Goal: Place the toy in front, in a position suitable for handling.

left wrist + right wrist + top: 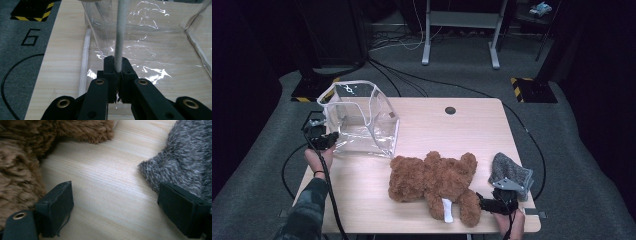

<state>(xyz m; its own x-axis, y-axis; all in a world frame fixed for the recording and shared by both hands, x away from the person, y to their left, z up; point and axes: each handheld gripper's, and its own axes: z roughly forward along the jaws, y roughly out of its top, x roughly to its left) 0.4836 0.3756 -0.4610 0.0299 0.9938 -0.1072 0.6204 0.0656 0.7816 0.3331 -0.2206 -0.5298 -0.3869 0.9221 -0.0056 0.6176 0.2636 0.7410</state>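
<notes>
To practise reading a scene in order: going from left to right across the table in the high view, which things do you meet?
left gripper → clear bag → teddy bear → right gripper → grey plush

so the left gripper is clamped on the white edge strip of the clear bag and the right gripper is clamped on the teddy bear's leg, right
Only partly. The left gripper is indeed clamped on the white edge strip of the clear bag. But the right gripper holds nothing: in the right gripper view its jaws stand wide apart over bare table, with the teddy bear to one side and a grey fuzzy thing to the other.
</notes>
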